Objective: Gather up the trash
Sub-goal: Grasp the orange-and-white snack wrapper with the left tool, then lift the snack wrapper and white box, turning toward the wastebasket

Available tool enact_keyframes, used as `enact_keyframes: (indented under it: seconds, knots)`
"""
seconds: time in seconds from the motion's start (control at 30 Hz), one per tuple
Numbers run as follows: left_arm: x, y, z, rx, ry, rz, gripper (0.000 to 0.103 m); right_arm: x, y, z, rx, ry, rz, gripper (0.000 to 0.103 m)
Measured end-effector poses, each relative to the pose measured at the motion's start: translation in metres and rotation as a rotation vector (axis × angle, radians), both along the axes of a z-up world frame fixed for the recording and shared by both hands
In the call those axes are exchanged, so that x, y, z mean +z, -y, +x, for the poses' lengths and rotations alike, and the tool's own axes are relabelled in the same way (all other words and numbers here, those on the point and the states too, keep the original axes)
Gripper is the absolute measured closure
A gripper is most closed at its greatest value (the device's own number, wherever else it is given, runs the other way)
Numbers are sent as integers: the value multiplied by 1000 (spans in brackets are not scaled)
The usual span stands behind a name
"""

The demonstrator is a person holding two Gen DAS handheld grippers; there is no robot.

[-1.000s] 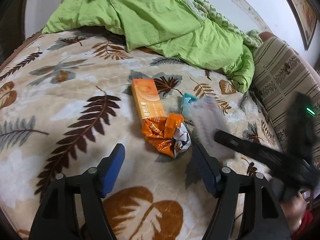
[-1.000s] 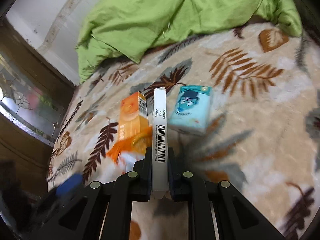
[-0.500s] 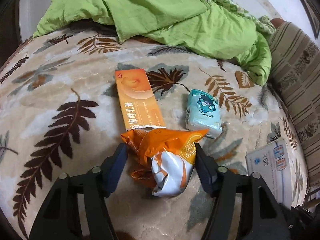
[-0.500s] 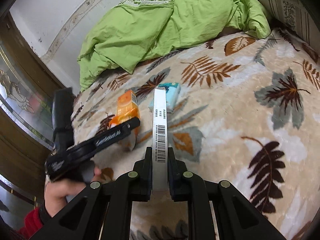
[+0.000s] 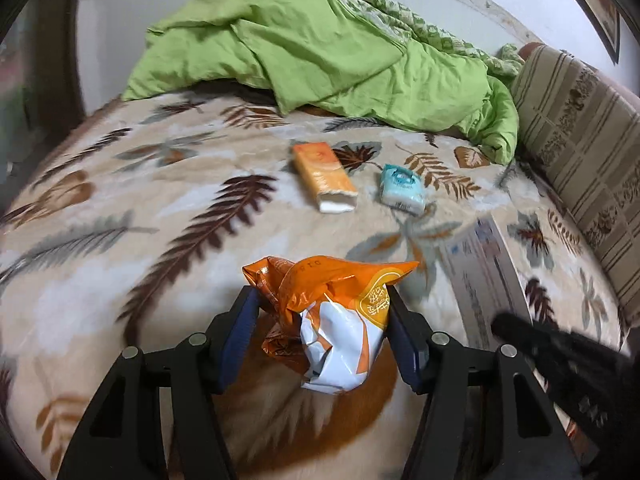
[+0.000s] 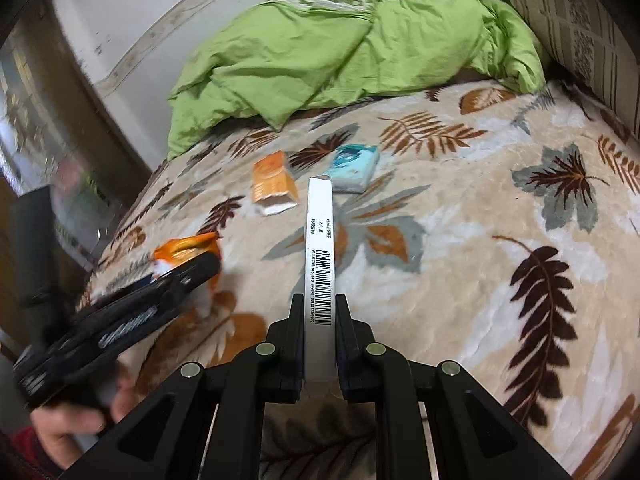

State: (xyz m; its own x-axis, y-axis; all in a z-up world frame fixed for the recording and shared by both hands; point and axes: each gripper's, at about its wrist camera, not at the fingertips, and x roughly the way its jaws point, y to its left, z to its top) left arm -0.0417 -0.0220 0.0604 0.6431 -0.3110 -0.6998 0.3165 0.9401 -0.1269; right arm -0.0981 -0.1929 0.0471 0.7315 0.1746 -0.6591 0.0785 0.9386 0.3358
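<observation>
Left gripper [image 5: 322, 330] has both blue pads pressed into a crumpled orange-and-white snack wrapper [image 5: 332, 316], which bulges up between them, clear of the bedding. Over on the right, the right gripper [image 6: 319, 330] is clamped tight on a flat white carton [image 6: 320, 248], edge-on to its camera, barcode facing up along the thin side. From the left camera that same carton shows its broad printed face, just right of the wrapper. Beyond the wrapper, further up the bed, an orange box [image 5: 323, 181] lies flat with its near end open and white; just to the right of the box sits a small teal packet [image 5: 401, 189], the two close but apart. It all rests on a cream blanket [image 5: 140, 240] printed with brown and grey leaves. Past the box, a rumpled green duvet [image 5: 320, 56] is heaped against a pale wall. A striped cushion [image 5: 580, 140] runs along the blanket's right edge. A person's hand [image 6: 72, 424] grips the left tool's handle.
</observation>
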Motion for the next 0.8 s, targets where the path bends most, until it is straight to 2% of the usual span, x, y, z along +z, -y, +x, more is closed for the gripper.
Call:
enact_keyframes:
  seconds: [0.17, 0.5, 0.8]
  knots:
    - [5, -9, -39, 13, 20, 41, 42, 9, -22, -21, 39, 50, -70, 89]
    - [27, -11, -85, -1, 80, 70, 42, 27, -33, -71, 52, 45, -56, 89]
    - [45, -10, -109, -21, 125, 74, 41, 47, -36, -95, 39, 64, -40, 89]
